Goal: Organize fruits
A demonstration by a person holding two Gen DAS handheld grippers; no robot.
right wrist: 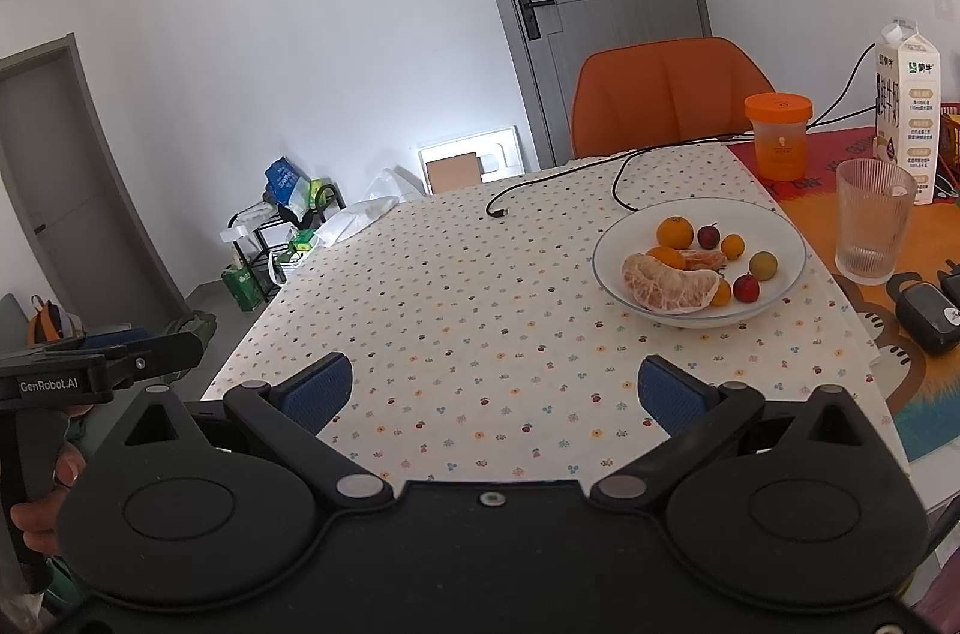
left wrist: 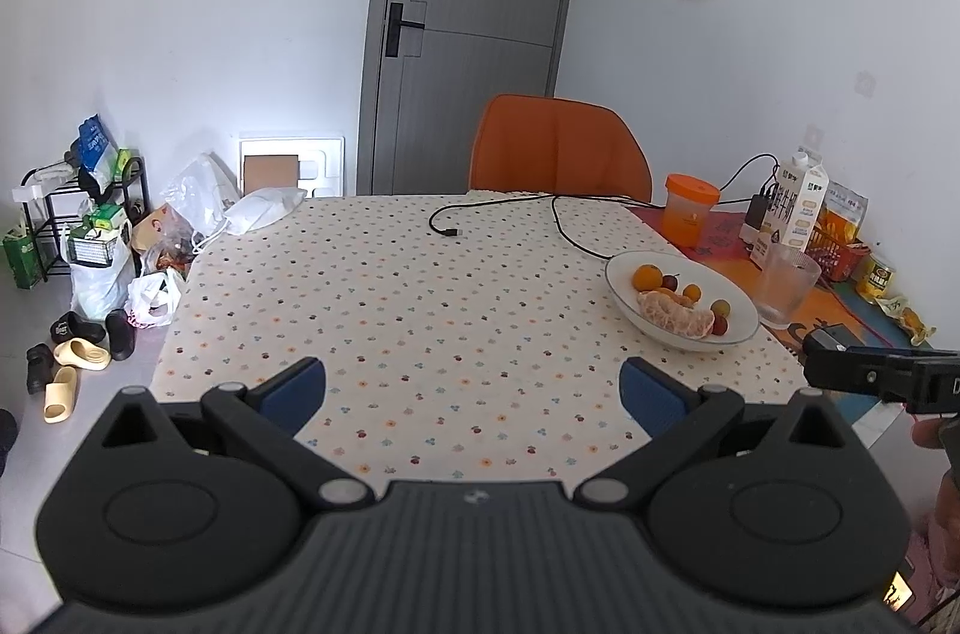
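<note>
White bowl (right wrist: 780, 238) on bench, right side. Holds all fruit: peeled pomelo segment (right wrist: 669, 283) at near-left, orange (right wrist: 674, 232) at back, peeled mandarin piece (right wrist: 702, 260) mid, two dark-red plums (right wrist: 708, 235), several small yellow-orange fruits (right wrist: 762, 266).

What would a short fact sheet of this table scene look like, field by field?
Surface: table under a white dotted tablecloth
Fruit holder: white shallow bowl
Fruit in it: peeled citrus segment, round orange, small red and yellow fruits
Beside bowl: clear ribbed glass, orange-lidded plastic jar, white milk carton
Left hand-held gripper: open, empty
Right hand-held gripper: open, empty
</note>
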